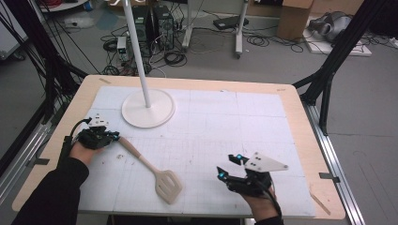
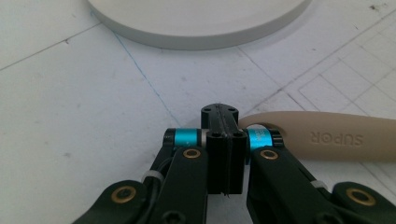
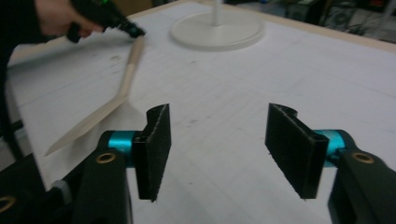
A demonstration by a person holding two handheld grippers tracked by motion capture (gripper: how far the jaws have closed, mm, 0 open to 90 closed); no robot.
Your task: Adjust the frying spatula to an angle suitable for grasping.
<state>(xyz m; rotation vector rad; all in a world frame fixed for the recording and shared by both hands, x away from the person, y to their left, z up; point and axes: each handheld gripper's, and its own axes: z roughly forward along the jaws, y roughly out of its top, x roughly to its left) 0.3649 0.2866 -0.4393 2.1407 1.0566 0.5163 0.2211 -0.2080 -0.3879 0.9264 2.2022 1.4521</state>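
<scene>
Nearest, at the right of the desk, the right gripper hovers with its jaws standing apart and nothing between them. Left of it the spatula lies flat, slotted blade near, handle running far and left. It looks light and stiff, a smooth plastic likely to slip, so the handle's narrow end is the place to grip. There the left gripper rests, jaws pressed together just beside the handle tip. Farther off stands the lamp base.

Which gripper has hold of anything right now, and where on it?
Neither. The left gripper is shut with nothing between its jaws, its tip beside the spatula handle's end. The right gripper is open above bare table.
</scene>
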